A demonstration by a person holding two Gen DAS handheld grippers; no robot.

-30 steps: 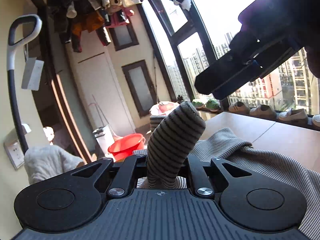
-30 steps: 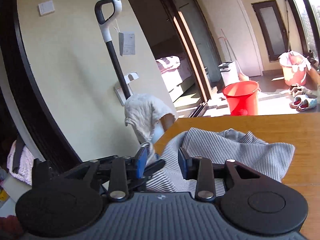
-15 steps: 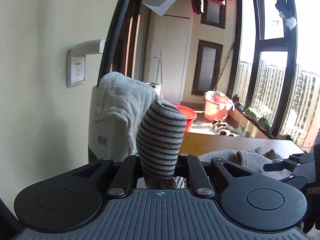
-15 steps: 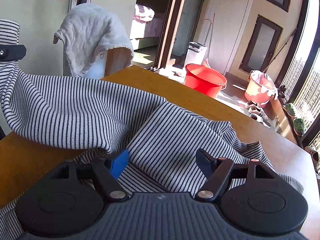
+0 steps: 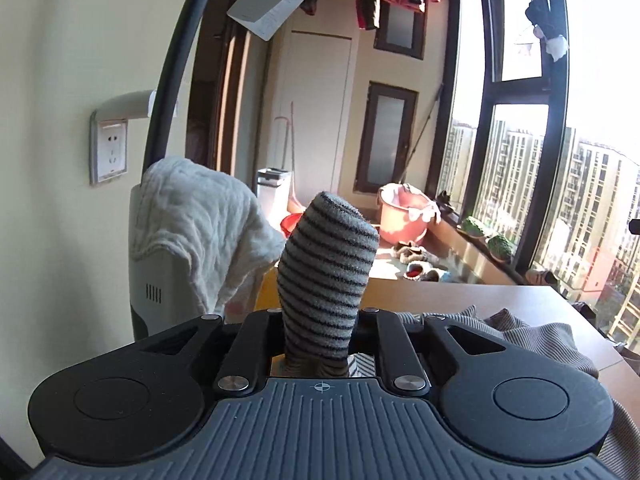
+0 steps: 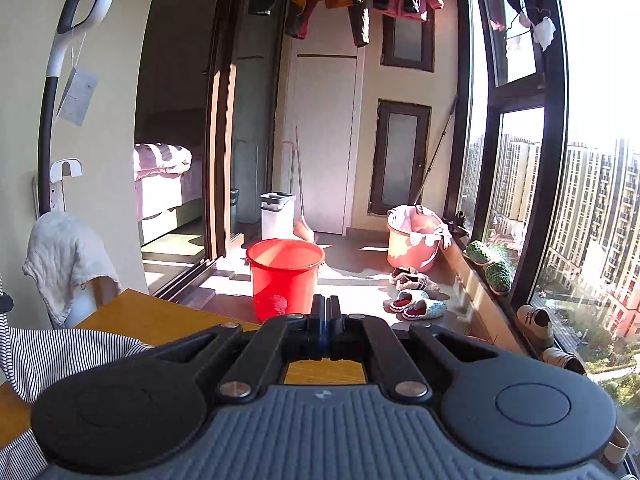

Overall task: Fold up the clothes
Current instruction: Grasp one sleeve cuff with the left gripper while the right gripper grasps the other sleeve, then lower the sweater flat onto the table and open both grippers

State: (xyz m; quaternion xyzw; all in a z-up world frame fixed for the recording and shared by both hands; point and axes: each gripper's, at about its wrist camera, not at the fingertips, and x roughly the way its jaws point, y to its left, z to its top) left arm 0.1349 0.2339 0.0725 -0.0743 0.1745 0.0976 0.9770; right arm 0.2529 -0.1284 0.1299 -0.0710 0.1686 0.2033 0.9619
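Note:
My left gripper [image 5: 320,320] is shut on a bunched fold of the black-and-white striped garment [image 5: 326,280], which sticks up between its fingers. The rest of the garment [image 5: 540,340] lies rumpled on the wooden table [image 5: 460,298] to the right. In the right wrist view my right gripper [image 6: 327,312] is shut and empty, raised above the table [image 6: 160,320]. The striped garment [image 6: 60,356] hangs at the lower left of that view, apart from the right gripper.
A white cloth [image 5: 200,224] drapes a vacuum stand at the table's left end, also in the right wrist view [image 6: 64,256]. A red bucket [image 6: 284,276], a pink basin [image 6: 414,244], slippers and a bin stand on the balcony floor beyond. Windows run along the right.
My right gripper has closed empty and lifted away from the garment, now pointing at the balcony. My left gripper still holds the striped fold and has turned slightly.

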